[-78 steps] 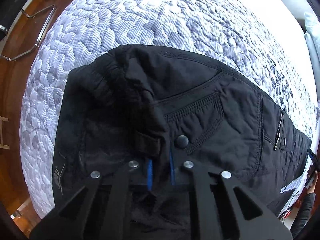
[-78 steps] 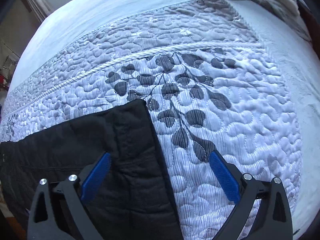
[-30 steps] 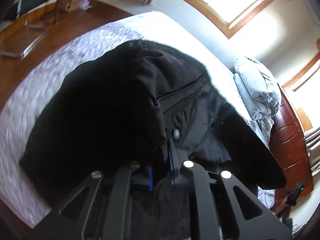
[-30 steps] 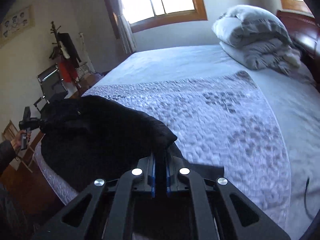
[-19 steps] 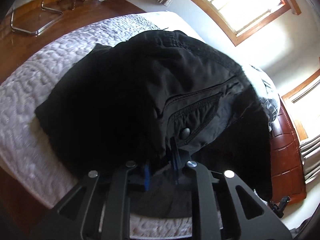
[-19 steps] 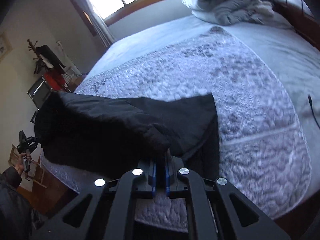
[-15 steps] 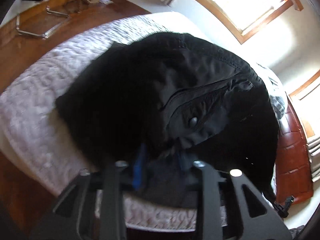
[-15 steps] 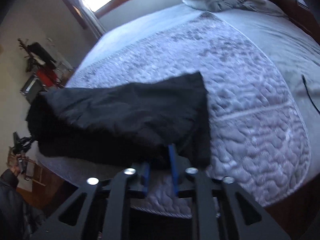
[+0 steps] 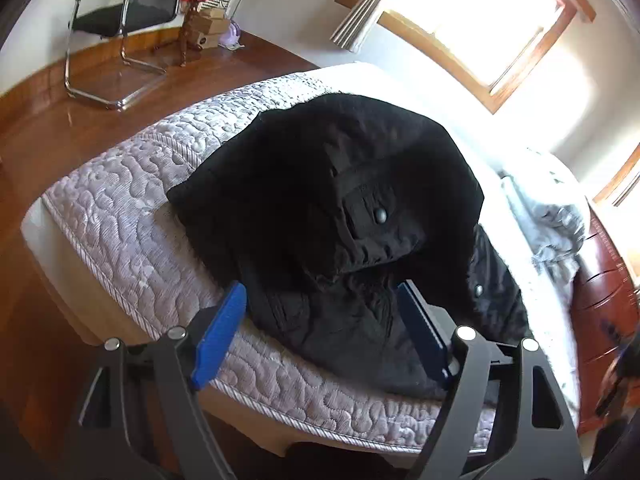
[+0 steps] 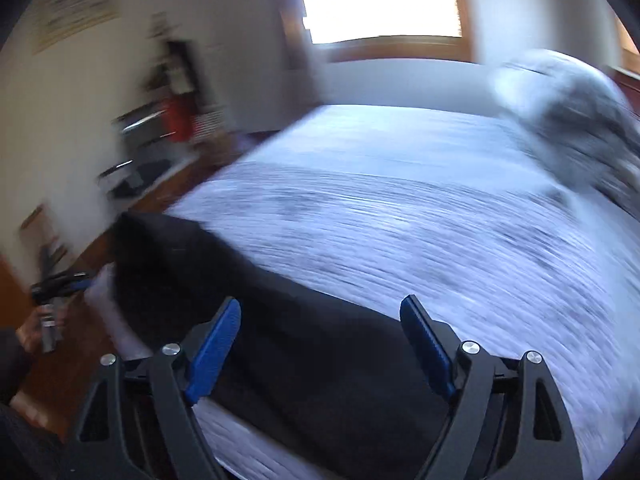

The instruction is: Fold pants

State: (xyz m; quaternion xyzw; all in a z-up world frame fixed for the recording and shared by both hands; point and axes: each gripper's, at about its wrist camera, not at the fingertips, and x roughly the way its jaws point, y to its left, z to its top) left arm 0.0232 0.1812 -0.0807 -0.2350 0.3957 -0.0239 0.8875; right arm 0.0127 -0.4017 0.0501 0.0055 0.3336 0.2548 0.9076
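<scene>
The black pants (image 9: 320, 216) lie in a folded heap on the near corner of the bed (image 9: 120, 208), their lower edge close to the mattress rim. The left gripper (image 9: 320, 320) hangs just over that edge with its jaws wide; they have just been opening, and the cloth lies between the blue pads (image 9: 218, 340) without being pinched. Only the left view is sharp enough to show a pocket flap with a snap button (image 9: 379, 215), and beyond the bed a chair (image 9: 116, 20) on the wood floor, a window (image 9: 480, 12) and a grey duvet (image 9: 556, 216). The right view is smeared by motion: the right gripper (image 10: 320, 332) also stands wide, its jaws having just been opening, with the pants (image 10: 280, 344) below them as a flat dark band. That view alone shows the person's left hand (image 10: 34, 332) at the far left, holding the other tool.
</scene>
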